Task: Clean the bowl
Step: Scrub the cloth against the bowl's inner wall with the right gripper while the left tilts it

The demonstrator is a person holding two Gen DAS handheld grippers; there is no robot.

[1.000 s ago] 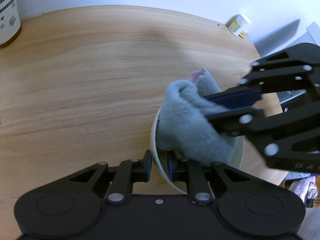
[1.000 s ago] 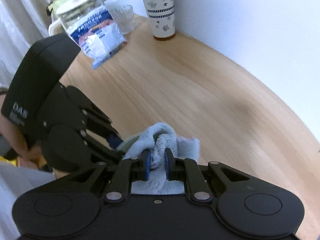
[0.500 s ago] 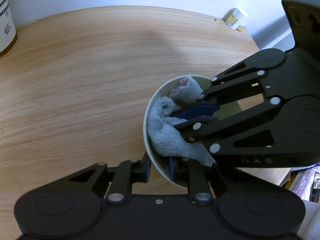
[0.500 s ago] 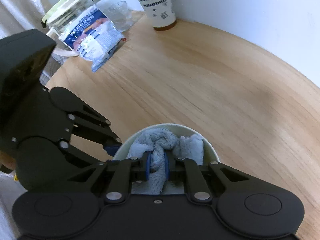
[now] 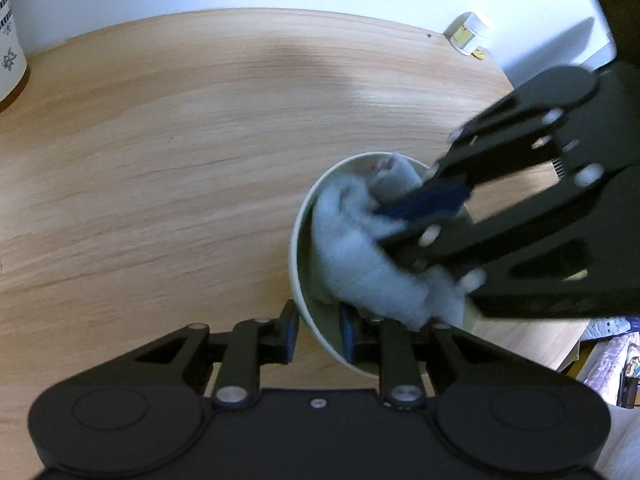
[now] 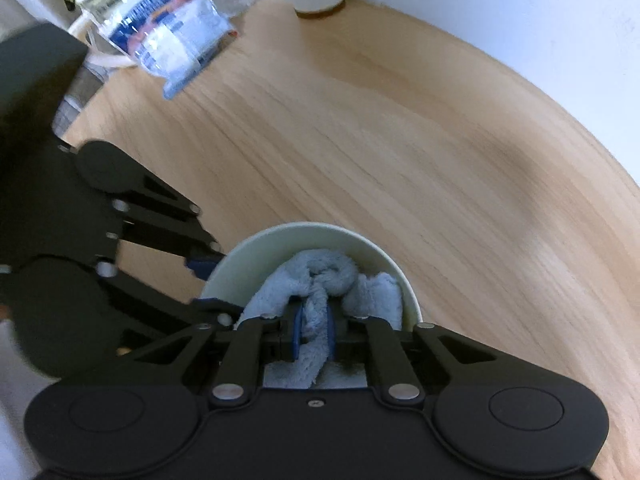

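Right hand-held gripper (image 6: pixel 314 330): clamped on pale blue cloth (image 6: pixel 320 276), pressed down inside bowl (image 6: pixel 256 256).
Left hand-held gripper (image 5: pixel 318 330): pinching bowl's near rim, steadying it on tabletop (image 5: pixel 180 160).
Progress: wiping under way; cleanliness of the inside hidden by cloth, removal left.

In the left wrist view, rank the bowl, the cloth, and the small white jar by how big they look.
1. bowl, largest.
2. cloth, somewhat smaller, bunched inside the bowl.
3. small white jar, smallest, though it stands far back by the wall, so its true size is unsure.
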